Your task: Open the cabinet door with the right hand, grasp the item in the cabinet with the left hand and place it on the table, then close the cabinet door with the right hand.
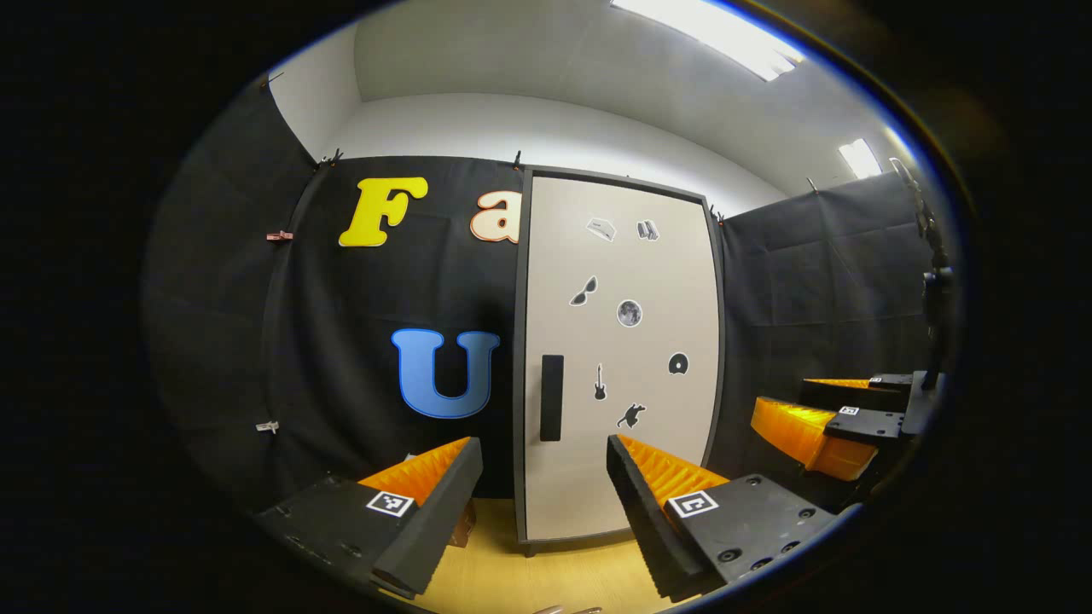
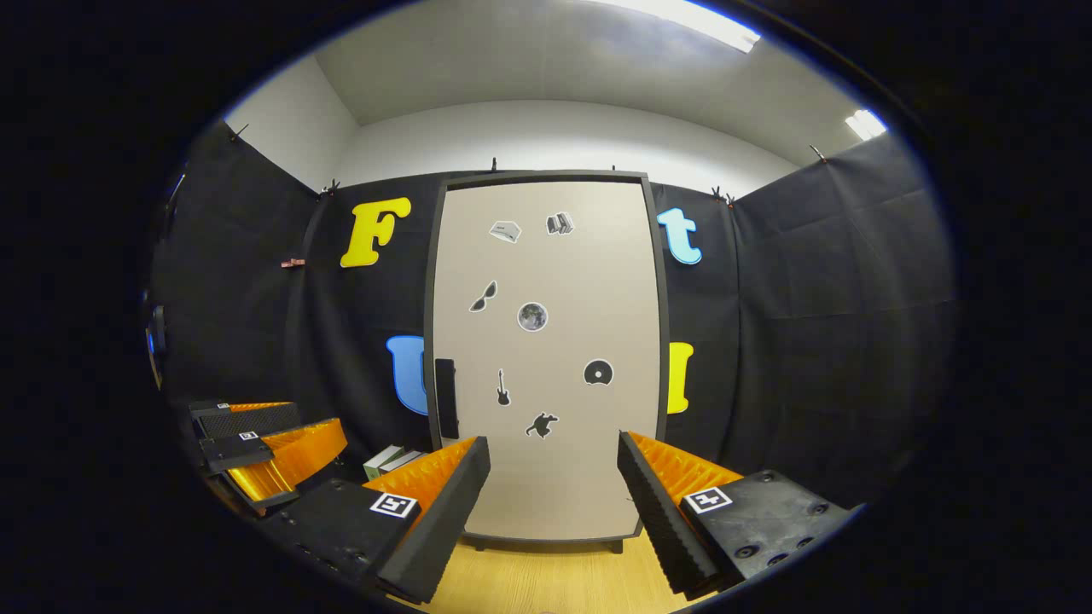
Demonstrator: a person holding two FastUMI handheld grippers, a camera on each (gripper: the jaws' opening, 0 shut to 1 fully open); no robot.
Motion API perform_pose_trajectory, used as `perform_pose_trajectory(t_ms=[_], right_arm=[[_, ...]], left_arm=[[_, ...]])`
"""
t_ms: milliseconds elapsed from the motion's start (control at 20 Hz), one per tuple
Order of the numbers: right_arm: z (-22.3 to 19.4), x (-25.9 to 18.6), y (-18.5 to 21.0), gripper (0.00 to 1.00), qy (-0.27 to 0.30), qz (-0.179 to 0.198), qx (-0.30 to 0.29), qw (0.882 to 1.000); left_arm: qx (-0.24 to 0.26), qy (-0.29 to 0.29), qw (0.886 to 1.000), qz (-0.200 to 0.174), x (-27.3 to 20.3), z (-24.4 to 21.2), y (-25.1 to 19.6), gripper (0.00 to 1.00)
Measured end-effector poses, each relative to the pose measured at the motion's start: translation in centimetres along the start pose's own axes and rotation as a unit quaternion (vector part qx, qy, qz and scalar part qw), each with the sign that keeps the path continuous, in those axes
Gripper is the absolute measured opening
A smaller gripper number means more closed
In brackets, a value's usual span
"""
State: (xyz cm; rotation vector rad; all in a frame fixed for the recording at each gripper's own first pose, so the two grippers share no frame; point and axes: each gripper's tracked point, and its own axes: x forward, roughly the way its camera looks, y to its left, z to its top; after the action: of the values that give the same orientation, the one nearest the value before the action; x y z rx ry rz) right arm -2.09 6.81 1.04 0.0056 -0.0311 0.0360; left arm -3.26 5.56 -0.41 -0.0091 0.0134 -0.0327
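Observation:
A tall cabinet with a beige door (image 1: 623, 358) (image 2: 546, 341) stands on the wooden table, door closed, several small stickers on it. Its dark vertical handle (image 1: 551, 397) (image 2: 445, 397) sits at the door's left edge. My left gripper (image 1: 542, 512) is open, a short way in front of the cabinet and roughly level with the handle. My right gripper (image 2: 553, 507) is open too, facing the lower middle of the door. In the left gripper view the right gripper (image 1: 840, 422) shows at the far right. In the right gripper view the left gripper (image 2: 256, 443) shows at the far left. The cabinet's inside is hidden.
The wooden table top (image 1: 546, 580) (image 2: 546, 576) runs from the cabinet's base towards me. A small box-like object (image 2: 392, 460) lies on the table left of the cabinet. Black cloth walls close in on the back and both sides.

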Motion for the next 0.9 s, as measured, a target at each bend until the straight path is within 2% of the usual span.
perform_pose_trajectory(t_ms=[150,350,550,700,900], right_arm=[[0.2,0.6,1.1,0.97,-0.006,0.004,-0.009,1.000],[0.2,3.1,2.9,0.97,-0.015,0.022,0.000,1.000],[-0.5,6.6,4.2,0.97,-0.019,0.035,0.007,0.999],[-1.3,9.6,6.8,0.97,-0.024,0.071,0.021,0.997],[-3.4,13.2,10.2,0.98,-0.013,0.101,0.024,0.995]], left_arm=[[0.005,-0.003,1.000,-0.003,-0.3,0.1,1.0,0.93],[0.009,-0.006,1.000,0.014,0.1,0.3,2.7,0.93],[0.007,-0.016,0.999,0.041,1.0,0.6,4.2,0.93],[0.001,-0.016,0.998,0.068,1.6,0.0,5.6,0.92],[0.002,-0.004,0.994,0.110,2.2,-0.9,8.4,0.93]])
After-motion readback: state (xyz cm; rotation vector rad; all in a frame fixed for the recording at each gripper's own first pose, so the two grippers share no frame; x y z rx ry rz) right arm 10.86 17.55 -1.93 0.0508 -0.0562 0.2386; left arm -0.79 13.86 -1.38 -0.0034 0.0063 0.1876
